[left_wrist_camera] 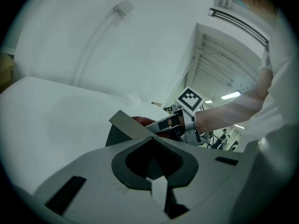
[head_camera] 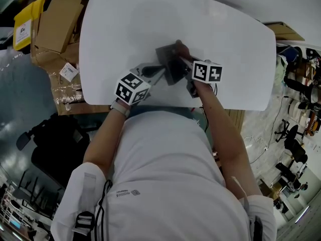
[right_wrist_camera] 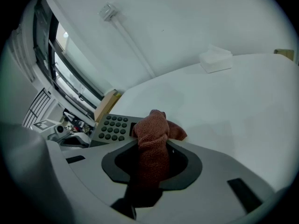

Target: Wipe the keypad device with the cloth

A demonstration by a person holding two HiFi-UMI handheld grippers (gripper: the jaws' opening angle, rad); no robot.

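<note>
The dark keypad device [head_camera: 169,64] lies near the middle of the white table [head_camera: 125,29]. Its round buttons [right_wrist_camera: 113,127] show in the right gripper view. My left gripper [head_camera: 161,73] reaches it from the left, and its jaws are shut on the device's thin grey edge [left_wrist_camera: 132,125]. My right gripper [head_camera: 180,55] comes in from the right, shut on a reddish-brown cloth [right_wrist_camera: 156,125]. The cloth's bunched end rests against the device beside the buttons. From the left gripper view [left_wrist_camera: 152,138], the cloth [left_wrist_camera: 141,121] and the right gripper [left_wrist_camera: 174,121] sit just behind the device.
A small white pack [right_wrist_camera: 215,59] lies further back on the table. Cardboard boxes [head_camera: 57,19] and a yellow item [head_camera: 22,26] are stacked off the table's left side. A black chair [head_camera: 50,144] stands at the person's left, and cables and clutter [head_camera: 296,79] lie to the right.
</note>
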